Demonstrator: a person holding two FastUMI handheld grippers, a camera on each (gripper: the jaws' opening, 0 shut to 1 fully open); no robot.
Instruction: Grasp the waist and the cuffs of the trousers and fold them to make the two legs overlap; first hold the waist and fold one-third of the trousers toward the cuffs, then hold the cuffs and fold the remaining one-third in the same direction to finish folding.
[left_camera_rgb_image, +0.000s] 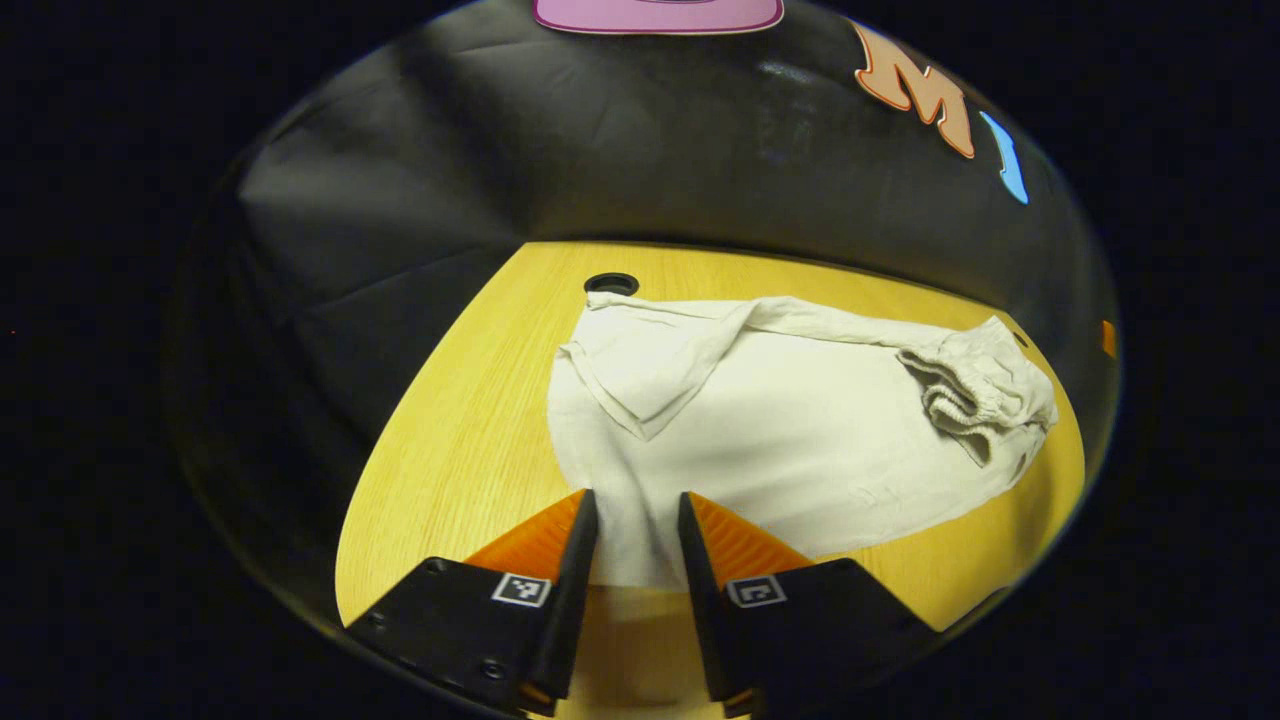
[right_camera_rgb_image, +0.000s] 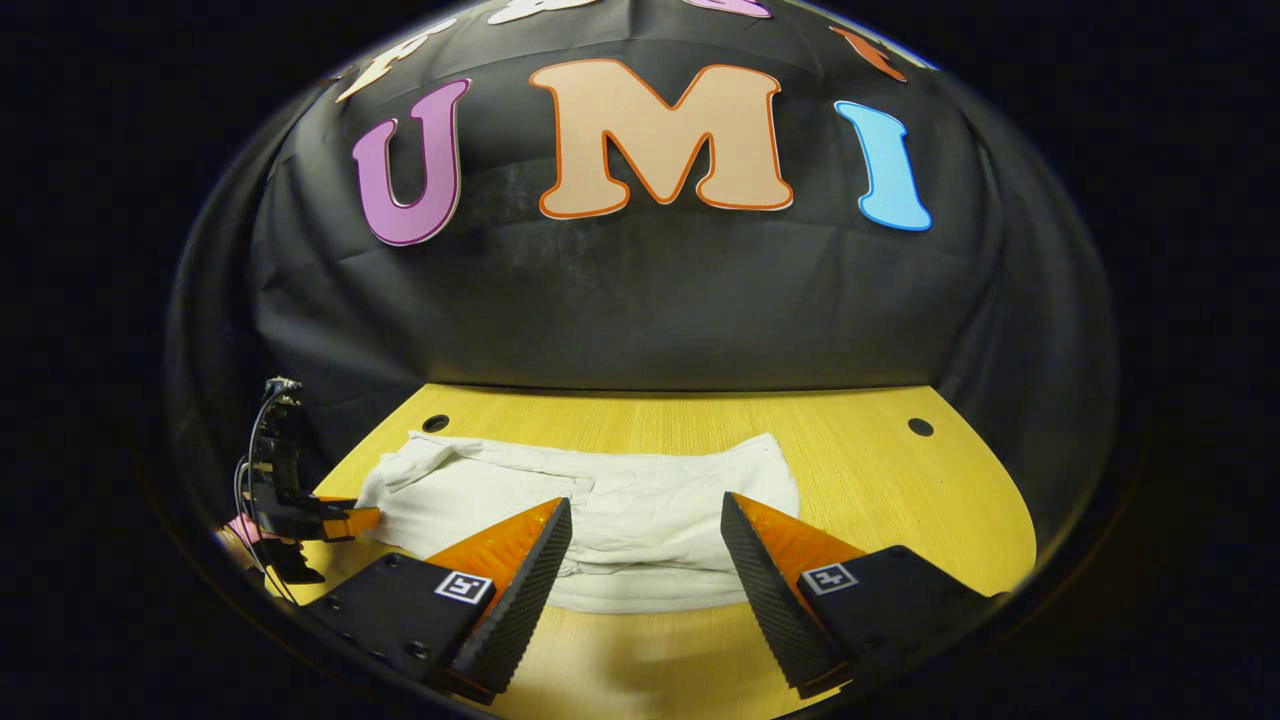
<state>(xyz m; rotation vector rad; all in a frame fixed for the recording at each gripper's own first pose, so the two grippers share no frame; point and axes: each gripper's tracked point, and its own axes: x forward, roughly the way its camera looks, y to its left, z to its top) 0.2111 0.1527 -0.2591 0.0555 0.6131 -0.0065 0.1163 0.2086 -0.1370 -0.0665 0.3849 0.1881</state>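
Trousers (left_camera_rgb_image: 800, 440) are lying flat on the wooden table (left_camera_rgb_image: 470, 450), pale fabric, spread across its middle. Using the trousers as reference: in the left gripper view the gathered elastic waist (left_camera_rgb_image: 975, 390) is sitting at their far right end, and one cuff (left_camera_rgb_image: 640, 375) is lying flipped over on top of the cloth at the other end. A dark round hole (left_camera_rgb_image: 611, 284) in the tabletop is sitting just beyond the trousers' far edge.

Left gripper (left_camera_rgb_image: 638, 510) is hovering over the trousers' near edge, fingers parted with a narrow gap, cloth showing between them; cannot tell if the tips are touching the fabric, probably just above it.

Right gripper (right_camera_rgb_image: 645, 520) is hanging over the trousers (right_camera_rgb_image: 600, 500) at their near hem, fingers spread wide, nothing held between them. In the right gripper view the other gripper is showing at the trousers' left end, just beside the cloth.
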